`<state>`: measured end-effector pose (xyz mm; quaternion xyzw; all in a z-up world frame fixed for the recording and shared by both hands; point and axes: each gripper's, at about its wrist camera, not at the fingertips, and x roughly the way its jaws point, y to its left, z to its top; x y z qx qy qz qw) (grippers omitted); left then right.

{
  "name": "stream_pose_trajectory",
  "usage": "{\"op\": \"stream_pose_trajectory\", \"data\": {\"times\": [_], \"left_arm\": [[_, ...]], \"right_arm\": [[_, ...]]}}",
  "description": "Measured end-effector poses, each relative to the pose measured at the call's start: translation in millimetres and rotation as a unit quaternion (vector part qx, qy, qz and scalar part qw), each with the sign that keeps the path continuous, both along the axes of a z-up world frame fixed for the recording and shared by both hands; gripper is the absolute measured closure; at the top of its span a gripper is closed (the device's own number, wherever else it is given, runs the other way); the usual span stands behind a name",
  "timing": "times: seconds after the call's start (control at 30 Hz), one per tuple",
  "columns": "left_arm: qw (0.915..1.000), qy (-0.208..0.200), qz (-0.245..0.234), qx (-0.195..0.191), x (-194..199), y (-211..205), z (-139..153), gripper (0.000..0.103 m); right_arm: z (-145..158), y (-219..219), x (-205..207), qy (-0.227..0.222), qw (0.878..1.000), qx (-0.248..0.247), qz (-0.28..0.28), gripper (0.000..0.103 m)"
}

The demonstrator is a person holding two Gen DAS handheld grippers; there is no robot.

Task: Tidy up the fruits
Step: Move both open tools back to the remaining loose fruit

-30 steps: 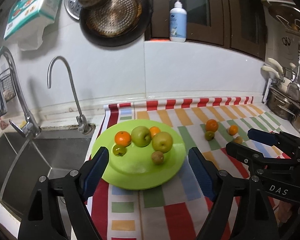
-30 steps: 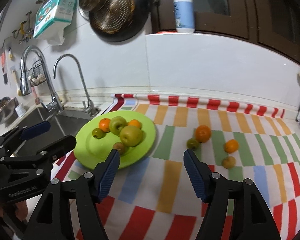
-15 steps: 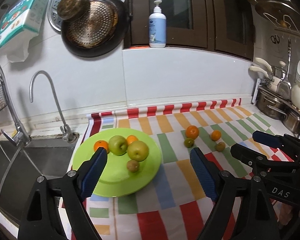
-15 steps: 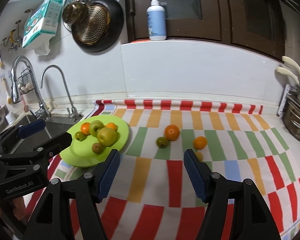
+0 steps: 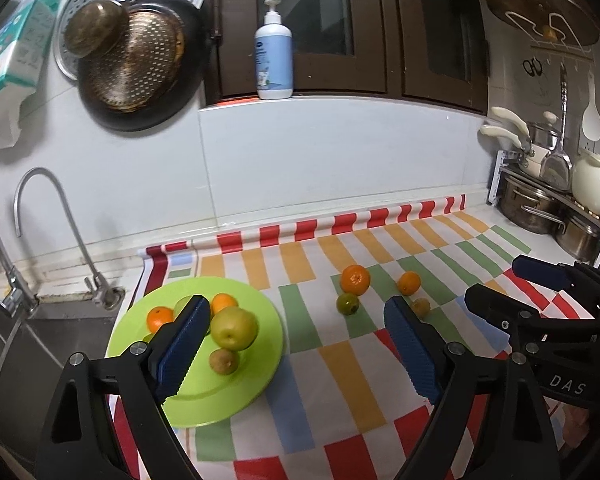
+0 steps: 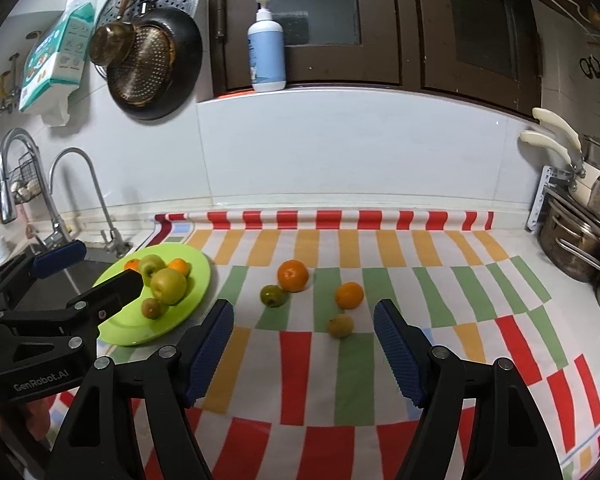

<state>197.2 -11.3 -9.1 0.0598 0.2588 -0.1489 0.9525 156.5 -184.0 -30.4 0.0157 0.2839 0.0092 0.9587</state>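
Kitchen bench (image 6: 512,240) covered w/ striped cloth (image 6: 364,364) in red, orange, green and white. Left gripper (image 5: 296,312) is released, jaws opening, nothing btwn them; it hangs over the right edge of the green plate (image 5: 204,396) and the cloth beside it. Right gripper (image 6: 304,312) also released, jaws opening, nothing gripped; the loose fruits lie on the cloth ahead of its fingertips, not touched.

Plate sits at cloth's left end, next to the sink (image 5: 28,344). On it: big green apple (image 5: 233,328), 2nd green apple (image 6: 151,265) behind it, two small oranges (image 5: 160,319) at the back, a brownish kiwi-like fruit (image 5: 223,361) in front. Another small green fruit shows partly behind the left finger, can't tell what.

Loose on cloth, right of plate, well apart from it: large orange (image 6: 293,275) touching a small dark-green fruit (image 6: 274,295) on its lower left; smaller orange (image 6: 349,295) to the right; small yellowish-brown fruit (image 6: 340,325) just below that, nearest the right gripper.

Bkgd: two taps (image 6: 88,200) at sink, pans (image 6: 152,64) hung on wall, pump bottle (image 6: 266,56) on ledge, steel pots (image 5: 540,208) at far right.
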Motion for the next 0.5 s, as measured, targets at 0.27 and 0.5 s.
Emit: {"op": "stream_pose_trajectory", "data": {"times": [0.27,0.5], "left_arm": [[0.9995,0.014,-0.025,0.013,26.5,-18.1,-14.5,0.014],[0.9979,0.034,-0.049,0.025,51.4,-33.3,-35.0,0.014]], "right_arm": [[-15.4,-12.5,18.4,0.018,1.000,0.009,-0.014,0.030],[-35.0,-23.1,37.5,0.043,0.999,0.012,-0.025,0.030]]}}
